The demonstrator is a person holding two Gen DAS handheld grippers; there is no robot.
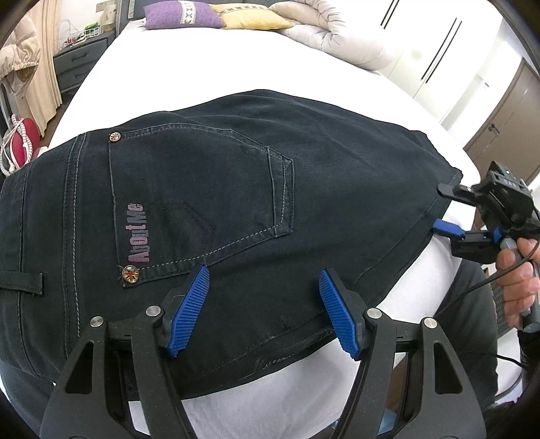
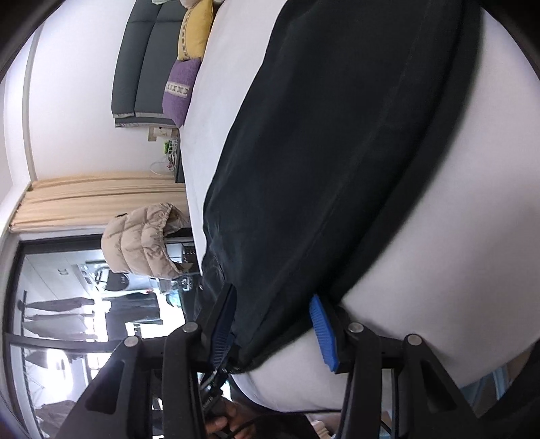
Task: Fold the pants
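Note:
Dark jeans (image 1: 236, 189) lie folded on the white bed (image 1: 202, 60), back pocket with an "AboutMe" print facing up. My left gripper (image 1: 266, 297) hangs open just over the jeans' near hem, its blue pads (image 1: 190, 310) apart with no cloth pinched. My right gripper (image 1: 443, 209) reaches in from the right. One finger sits above the jeans' right edge and the other below it. In the right wrist view the jeans (image 2: 337, 152) run between my right gripper's (image 2: 271, 299) spread pads (image 2: 322, 331), which stand apart from the cloth.
A purple pillow (image 1: 182, 15), a yellow pillow (image 1: 249, 15) and a bunched duvet (image 1: 330, 30) lie at the head of the bed. A grey nightstand (image 1: 77, 64) stands beyond the bed's left side. A hand (image 1: 516, 280) grips the right tool's handle.

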